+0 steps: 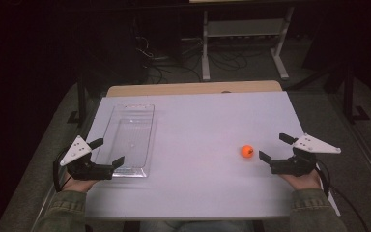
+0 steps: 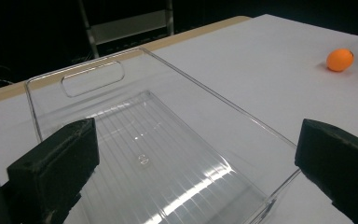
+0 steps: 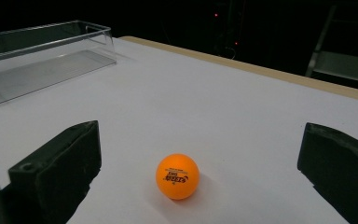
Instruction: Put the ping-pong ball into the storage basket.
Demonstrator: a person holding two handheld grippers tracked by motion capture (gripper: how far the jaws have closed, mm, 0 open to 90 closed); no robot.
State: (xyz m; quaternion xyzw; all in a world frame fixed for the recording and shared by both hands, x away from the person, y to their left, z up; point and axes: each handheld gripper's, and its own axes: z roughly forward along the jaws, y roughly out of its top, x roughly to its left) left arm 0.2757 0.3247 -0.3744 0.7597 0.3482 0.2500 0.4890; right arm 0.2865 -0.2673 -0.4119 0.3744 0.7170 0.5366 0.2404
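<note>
An orange ping-pong ball rests on the white table at the right. Just right of it my right gripper stands open, its jaws wide apart, with the ball a short way in front of them and untouched. A clear plastic tray lies lengthwise on the left of the table, with nothing in it. My left gripper is open at the tray's near end, its jaws spread over the near rim.
The white table top has a wooden strip along its far edge. Beyond it stand a metal frame and cables on a dark floor. A person's sleeves come in at the bottom corners.
</note>
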